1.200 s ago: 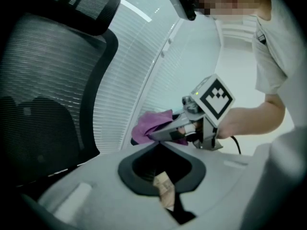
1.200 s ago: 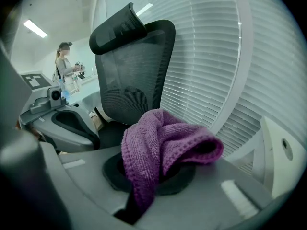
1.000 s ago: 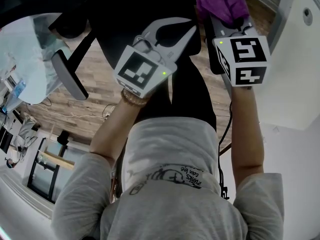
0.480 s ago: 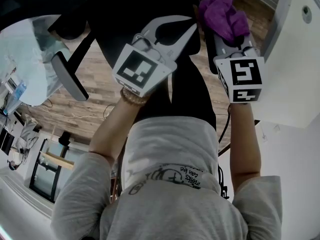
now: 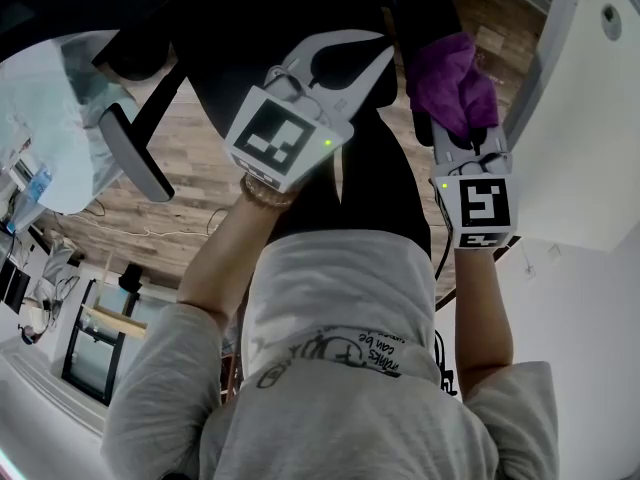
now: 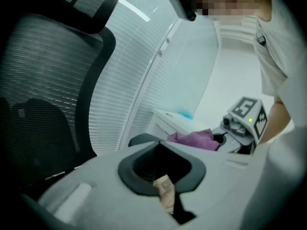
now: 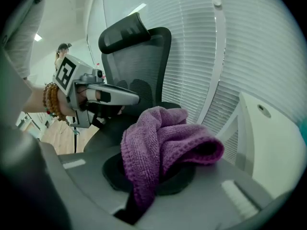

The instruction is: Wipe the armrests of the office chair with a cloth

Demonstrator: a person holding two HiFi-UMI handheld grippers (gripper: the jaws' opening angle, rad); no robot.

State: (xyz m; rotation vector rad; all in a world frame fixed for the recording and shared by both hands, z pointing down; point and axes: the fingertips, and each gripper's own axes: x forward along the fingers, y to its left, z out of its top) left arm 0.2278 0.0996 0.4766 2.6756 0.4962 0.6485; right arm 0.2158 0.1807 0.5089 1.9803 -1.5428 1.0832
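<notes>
Finding: right gripper (image 7: 156,178) clamped on bunched purple cloth (image 7: 165,140) by the right armrest (image 6: 141,139); left gripper (image 6: 165,188) closed, empty. Risk: cloth drags free, bare jaws scrape.

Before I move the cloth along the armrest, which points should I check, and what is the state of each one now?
1. Purple cloth clamped in the right gripper: ok.
2. Cloth pressing on the armrest beside it: cannot tell, the contact is hidden.
3. Left gripper shut and carrying nothing: ok.
4. Left gripper apart from the cloth: ok.
5. Other armrest in view, with nothing lying on it: ok.
</notes>
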